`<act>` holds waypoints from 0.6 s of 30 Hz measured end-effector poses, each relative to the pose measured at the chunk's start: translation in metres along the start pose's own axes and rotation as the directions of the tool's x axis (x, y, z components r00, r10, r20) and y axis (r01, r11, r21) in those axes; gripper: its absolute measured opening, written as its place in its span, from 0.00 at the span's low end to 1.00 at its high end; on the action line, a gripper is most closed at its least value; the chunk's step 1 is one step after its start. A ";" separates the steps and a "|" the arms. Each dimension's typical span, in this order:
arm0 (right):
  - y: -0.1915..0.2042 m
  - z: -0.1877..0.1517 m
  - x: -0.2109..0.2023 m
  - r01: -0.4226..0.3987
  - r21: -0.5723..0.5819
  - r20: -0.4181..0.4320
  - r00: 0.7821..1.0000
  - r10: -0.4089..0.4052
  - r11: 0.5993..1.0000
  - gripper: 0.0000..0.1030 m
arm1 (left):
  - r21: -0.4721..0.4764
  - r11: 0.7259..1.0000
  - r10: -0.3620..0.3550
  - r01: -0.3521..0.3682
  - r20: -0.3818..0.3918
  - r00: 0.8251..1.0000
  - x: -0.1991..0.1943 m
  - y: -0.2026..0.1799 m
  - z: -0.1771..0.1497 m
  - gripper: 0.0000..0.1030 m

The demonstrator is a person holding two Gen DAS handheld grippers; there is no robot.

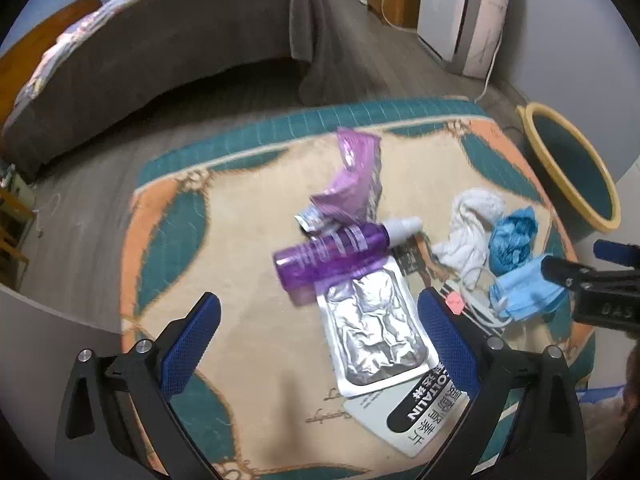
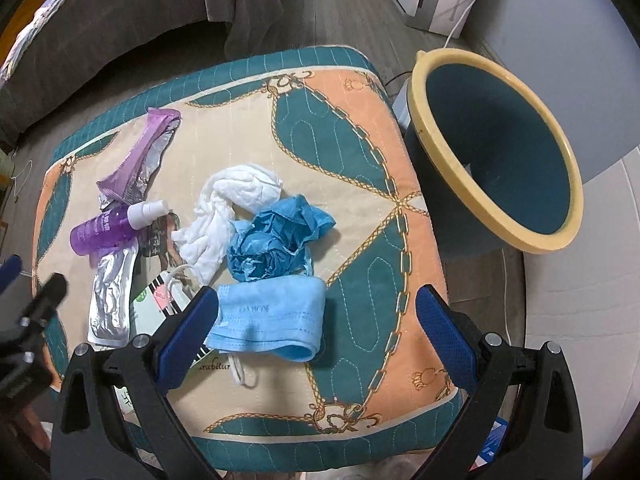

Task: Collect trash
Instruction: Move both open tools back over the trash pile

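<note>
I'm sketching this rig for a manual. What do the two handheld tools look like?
Both match: the left tool and right tool each have two black angular arms with silver screw heads, tipped with textured blue pads. No cables or sleeves show.

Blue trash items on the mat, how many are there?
2. A crumpled blue wad lies beside the white cloth; a blue face mask lies just in front of it, between the right gripper fingers. More may be hidden.
</note>
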State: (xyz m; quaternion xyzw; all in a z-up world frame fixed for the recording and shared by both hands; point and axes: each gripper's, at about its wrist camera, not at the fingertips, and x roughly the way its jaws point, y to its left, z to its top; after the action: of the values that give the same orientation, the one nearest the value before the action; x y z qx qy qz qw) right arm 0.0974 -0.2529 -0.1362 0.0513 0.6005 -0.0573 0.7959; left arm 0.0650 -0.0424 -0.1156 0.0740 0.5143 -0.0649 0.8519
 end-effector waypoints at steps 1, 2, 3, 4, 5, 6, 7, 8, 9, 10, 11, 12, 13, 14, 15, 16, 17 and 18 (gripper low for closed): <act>-0.002 0.000 0.001 -0.002 0.009 -0.005 1.000 0.002 1.000 0.94 | 0.003 1.000 0.000 0.000 -0.012 1.000 0.005 -0.002 -0.001 0.95; -0.004 0.001 0.003 -0.007 0.018 -0.008 1.000 0.007 1.000 0.94 | 0.008 1.000 0.000 0.000 -0.025 1.000 0.009 -0.005 -0.002 0.95; -0.005 0.001 0.003 -0.015 0.028 -0.011 1.000 0.015 0.999 0.94 | 0.009 1.000 -0.001 0.001 -0.034 0.999 0.012 -0.007 -0.002 0.95; -0.007 0.002 0.003 -0.025 0.038 -0.013 1.000 0.025 0.999 0.94 | 0.010 1.000 -0.006 0.006 -0.045 0.999 0.016 -0.009 -0.003 0.95; -0.007 0.002 0.003 -0.034 0.043 -0.015 0.999 0.034 0.999 0.94 | 0.007 1.000 -0.014 0.014 -0.057 0.998 0.020 -0.010 -0.004 0.95; -0.007 0.002 0.004 -0.046 0.047 -0.019 0.999 0.047 0.998 0.94 | 0.001 1.000 -0.025 0.025 -0.071 0.997 0.024 -0.011 -0.004 0.95; -0.008 0.002 0.005 -0.055 0.050 -0.023 0.998 0.057 0.997 0.94 | -0.004 1.000 -0.031 0.031 -0.078 0.996 0.027 -0.012 -0.005 0.95; -0.007 0.002 0.007 -0.071 0.054 -0.032 0.997 0.073 0.996 0.93 | -0.012 0.999 -0.041 0.040 -0.091 0.995 0.030 -0.012 -0.005 0.95; -0.007 0.002 0.009 -0.083 0.054 -0.042 0.995 0.086 0.995 0.91 | -0.019 0.999 -0.049 0.047 -0.103 0.993 0.033 -0.011 -0.006 0.95; -0.006 0.001 0.010 -0.090 0.052 -0.050 0.994 0.092 0.995 0.88 | -0.026 0.998 -0.055 0.053 -0.117 0.992 0.036 -0.011 -0.007 0.95; -0.005 0.001 0.011 -0.093 0.047 -0.057 0.994 0.095 0.995 0.86 | -0.030 0.998 -0.059 0.055 -0.124 0.990 0.038 -0.010 -0.007 0.95; -0.004 0.001 0.012 -0.095 0.040 -0.062 0.993 0.097 0.995 0.84 | -0.033 0.998 -0.060 0.057 -0.129 0.990 0.040 -0.010 -0.007 0.95; -0.002 0.001 0.013 -0.099 0.034 -0.068 0.992 0.102 0.994 0.80 | -0.037 0.998 -0.063 0.058 -0.138 0.988 0.042 -0.009 -0.008 0.95; 0.000 0.001 0.015 -0.102 0.028 -0.076 0.992 0.104 0.994 0.75 | -0.042 0.997 -0.064 0.059 -0.145 0.987 0.044 -0.009 -0.008 0.95; 0.001 0.001 0.016 -0.101 0.018 -0.085 0.991 0.102 0.995 0.72 | -0.051 0.997 -0.069 0.062 -0.157 0.985 0.047 -0.008 -0.009 0.95; 0.004 0.001 0.018 -0.100 0.009 -0.092 0.991 0.101 0.995 0.65 | -0.061 0.996 -0.079 0.070 -0.165 0.983 0.049 -0.007 -0.010 0.95; 0.007 0.001 0.020 -0.102 -0.002 -0.102 0.990 0.101 0.995 0.58 | -0.069 0.995 -0.087 0.076 -0.169 0.982 0.050 -0.007 -0.010 0.95; 0.009 0.001 0.021 -0.104 -0.010 -0.109 0.989 0.102 0.995 0.55 | -0.077 0.994 -0.096 0.084 -0.171 0.981 0.051 -0.006 -0.010 0.95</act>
State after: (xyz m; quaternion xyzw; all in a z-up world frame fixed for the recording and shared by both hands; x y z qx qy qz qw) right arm 0.1052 -0.2446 -0.1561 0.0791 0.6397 -0.0087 0.7645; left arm 0.0787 -0.0483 -0.1657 0.0265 0.5918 -0.0786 0.8018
